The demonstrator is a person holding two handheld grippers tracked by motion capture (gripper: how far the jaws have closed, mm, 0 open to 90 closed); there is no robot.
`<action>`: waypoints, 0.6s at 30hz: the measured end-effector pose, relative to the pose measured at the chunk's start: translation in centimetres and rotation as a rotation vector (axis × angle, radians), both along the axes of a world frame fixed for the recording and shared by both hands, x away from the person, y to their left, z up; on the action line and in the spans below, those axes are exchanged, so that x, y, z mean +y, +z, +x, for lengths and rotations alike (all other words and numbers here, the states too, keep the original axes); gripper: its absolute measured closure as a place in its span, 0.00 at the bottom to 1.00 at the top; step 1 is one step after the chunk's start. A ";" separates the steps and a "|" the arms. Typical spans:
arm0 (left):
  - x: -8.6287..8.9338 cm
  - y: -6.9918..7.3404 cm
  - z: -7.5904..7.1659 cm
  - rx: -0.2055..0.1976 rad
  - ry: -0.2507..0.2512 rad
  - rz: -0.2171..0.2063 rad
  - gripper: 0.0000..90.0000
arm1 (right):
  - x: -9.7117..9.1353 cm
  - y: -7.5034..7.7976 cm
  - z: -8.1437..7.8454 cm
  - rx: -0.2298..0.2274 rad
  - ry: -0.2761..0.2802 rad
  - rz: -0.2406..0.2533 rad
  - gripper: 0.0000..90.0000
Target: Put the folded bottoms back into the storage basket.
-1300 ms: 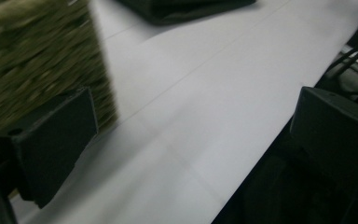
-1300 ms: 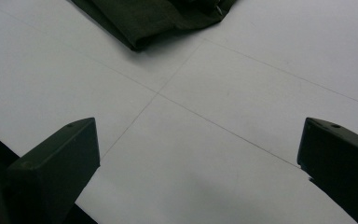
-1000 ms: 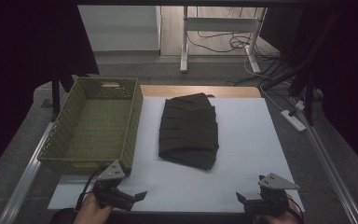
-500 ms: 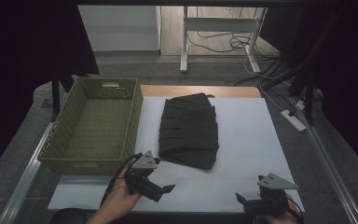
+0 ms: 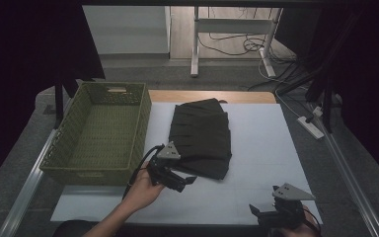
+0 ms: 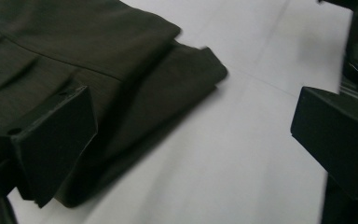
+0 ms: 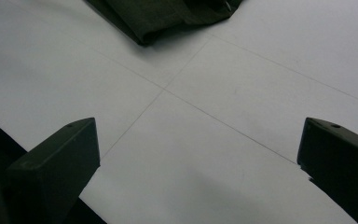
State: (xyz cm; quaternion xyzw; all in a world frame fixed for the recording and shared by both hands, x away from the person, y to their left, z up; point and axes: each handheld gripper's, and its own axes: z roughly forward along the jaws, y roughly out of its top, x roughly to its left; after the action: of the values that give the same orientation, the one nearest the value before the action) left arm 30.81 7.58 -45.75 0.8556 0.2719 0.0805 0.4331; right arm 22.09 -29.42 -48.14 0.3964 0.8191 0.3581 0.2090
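Note:
A folded dark pleated garment (image 5: pixel 201 137) lies in the middle of the white table mat (image 5: pixel 266 148). My left gripper (image 5: pixel 183 181) is open and sits at the garment's near left corner. In the left gripper view, one jaw overlaps the garment (image 6: pixel 98 60) and the other is over bare mat. My right gripper (image 5: pixel 261 213) rests open at the near right edge of the mat, well clear of the garment. Its own view has a corner of the garment (image 7: pixel 168 16) far ahead.
An empty green woven basket (image 5: pixel 64 159) stands on the left side of the table. Metal rails run along both table sides. Beyond the far edge are desk legs (image 5: pixel 195 44) and cables on the floor. A power strip (image 5: pixel 312 127) lies right of the table.
My left gripper has moved forward and to the right, from the near left of the mat up to the garment's near left corner. The right gripper has stayed put.

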 end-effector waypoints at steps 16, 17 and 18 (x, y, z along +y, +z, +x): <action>-0.6 -0.9 5.5 0.008 0.078 -0.009 0.00 | 0.0 0.0 0.0 0.006 0.004 -0.001 0.00; -0.7 -0.9 5.9 0.011 0.086 -0.012 0.00 | 0.0 0.0 0.0 0.007 0.005 -0.003 0.00; -0.7 -0.9 6.2 0.015 0.091 -0.016 0.00 | 0.0 0.0 0.0 0.006 0.006 -0.004 0.00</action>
State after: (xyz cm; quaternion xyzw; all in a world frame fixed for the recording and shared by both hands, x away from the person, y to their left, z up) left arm 37.05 6.90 -46.69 0.8395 0.3143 0.0916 0.4337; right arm 22.12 -29.39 -48.16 0.3948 0.8215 0.3560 0.2063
